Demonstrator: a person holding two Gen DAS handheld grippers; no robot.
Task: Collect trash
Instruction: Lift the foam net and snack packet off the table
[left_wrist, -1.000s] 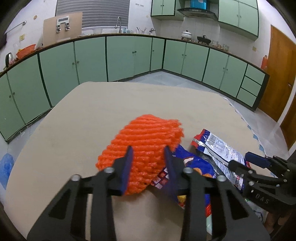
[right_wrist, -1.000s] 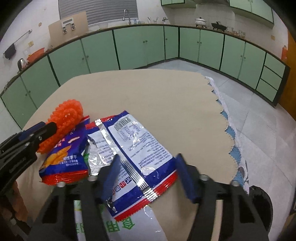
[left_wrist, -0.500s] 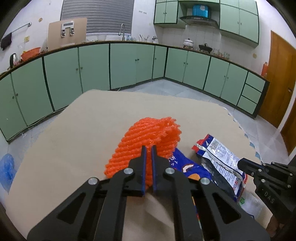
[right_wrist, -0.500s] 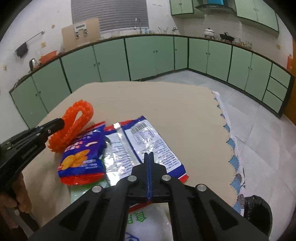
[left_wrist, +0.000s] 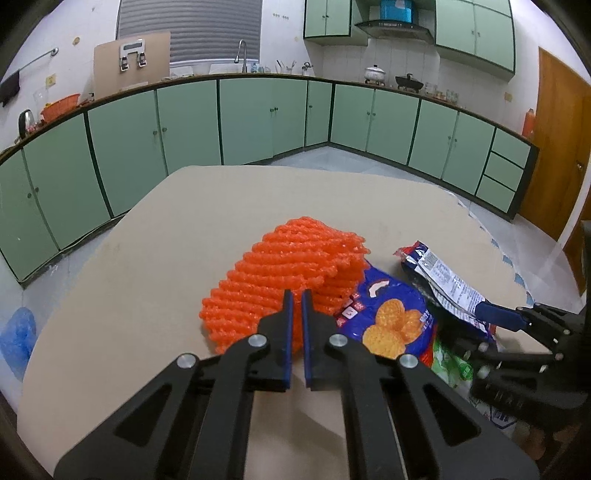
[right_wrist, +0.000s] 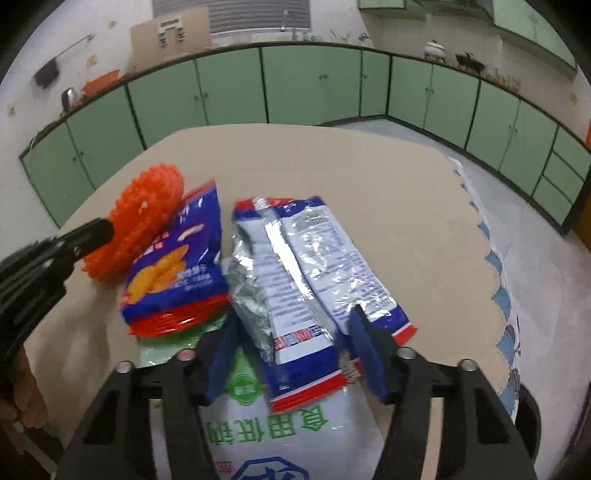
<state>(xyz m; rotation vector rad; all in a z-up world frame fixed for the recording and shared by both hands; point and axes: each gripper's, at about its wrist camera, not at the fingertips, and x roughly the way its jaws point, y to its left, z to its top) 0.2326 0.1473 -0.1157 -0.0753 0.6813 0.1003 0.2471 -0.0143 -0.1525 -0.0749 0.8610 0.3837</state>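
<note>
Green-printed bag (right_wrist: 266, 417) appears clearly only under right tool (right_wrist: 295, 354).

The orange foam net (left_wrist: 291, 273) is being pinched between the left fingers (left_wrist: 288, 325). The silver-blue wrapper (right_wrist: 314, 266) is lying crumpled between the spread right fingers (right_wrist: 369, 350), beside the blue snack bag (right_wrist: 177, 266).

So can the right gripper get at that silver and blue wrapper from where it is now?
Probably yes. The right gripper is open with the silver and blue wrapper lying between its fingers, on top of the pile, nothing covering it.
</note>
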